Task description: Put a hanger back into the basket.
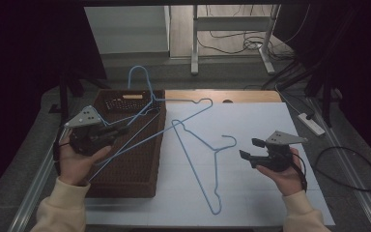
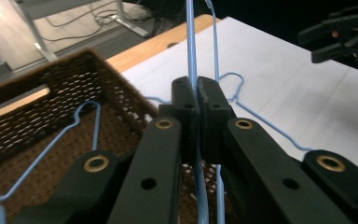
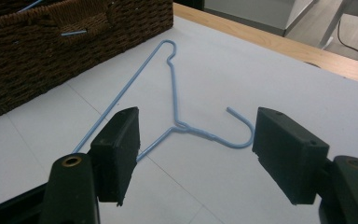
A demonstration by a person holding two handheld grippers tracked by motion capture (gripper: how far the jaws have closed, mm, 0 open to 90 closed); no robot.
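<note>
My left gripper (image 1: 122, 129) hovers over the brown wicker basket (image 1: 135, 169), shut on the wire of a blue hanger (image 1: 174, 126). That hanger slants from the basket's near left out over the white sheet. In the left gripper view the jaws (image 2: 196, 88) meet on its wire (image 2: 190, 46). Another blue hanger (image 1: 138, 67) lies in the basket with its hook sticking up past the far rim. A third blue hanger (image 1: 215, 179) lies flat on the sheet. My right gripper (image 1: 250, 148) is open beside its hook; in the right gripper view it (image 3: 198, 119) holds nothing, with the hanger (image 3: 175, 93) ahead.
A white sheet (image 1: 256, 121) covers the table right of the basket, with a wooden strip (image 1: 241, 95) along the far edge. A power strip (image 1: 311, 123) and cables lie off the right side. A metal frame leg (image 1: 194, 43) stands beyond the table.
</note>
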